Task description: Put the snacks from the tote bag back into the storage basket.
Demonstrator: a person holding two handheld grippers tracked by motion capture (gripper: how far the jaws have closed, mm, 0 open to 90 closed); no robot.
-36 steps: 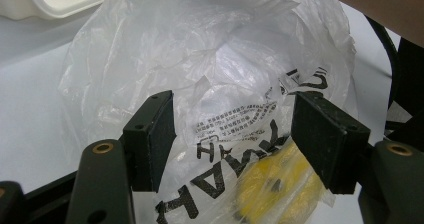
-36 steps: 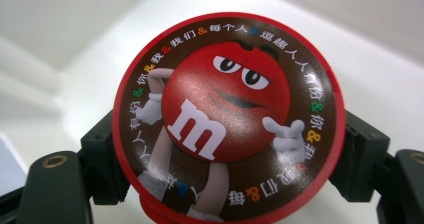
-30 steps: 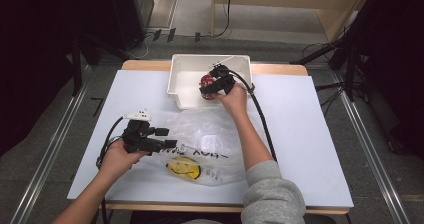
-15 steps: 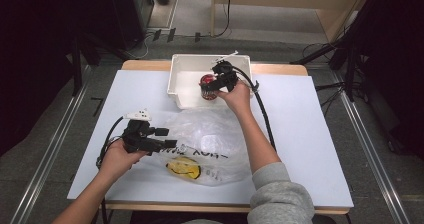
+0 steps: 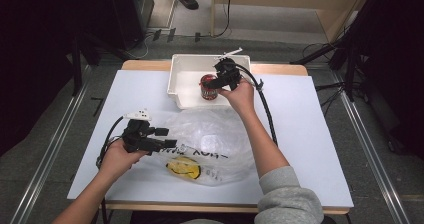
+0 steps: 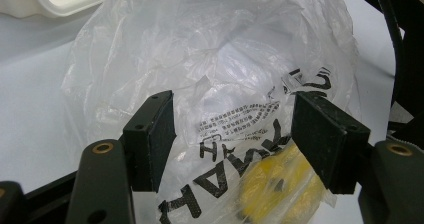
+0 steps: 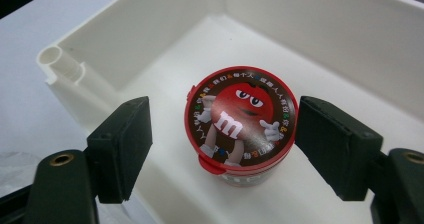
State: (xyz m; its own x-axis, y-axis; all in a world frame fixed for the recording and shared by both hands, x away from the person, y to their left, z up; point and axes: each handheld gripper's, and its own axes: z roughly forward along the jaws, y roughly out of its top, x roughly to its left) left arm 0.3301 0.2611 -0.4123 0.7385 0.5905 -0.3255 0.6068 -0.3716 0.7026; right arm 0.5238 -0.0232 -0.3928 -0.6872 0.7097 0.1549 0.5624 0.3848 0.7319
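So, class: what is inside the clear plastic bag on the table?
Inside the plastic bag lies one yellow thing. The film and its black print blur it, so what it is stays unclear.

Setting: a lab or test room — not a home. A white-topped table (image 5: 310, 134) with a wooden edge stands on grey carpet between metal floor rails (image 5: 50, 154). Dark equipment stands (image 5: 350, 59) and loose cables (image 5: 150, 36) surround it — a plywood cabinet (image 5: 280, 4) sits behind. Surroundings are dim.
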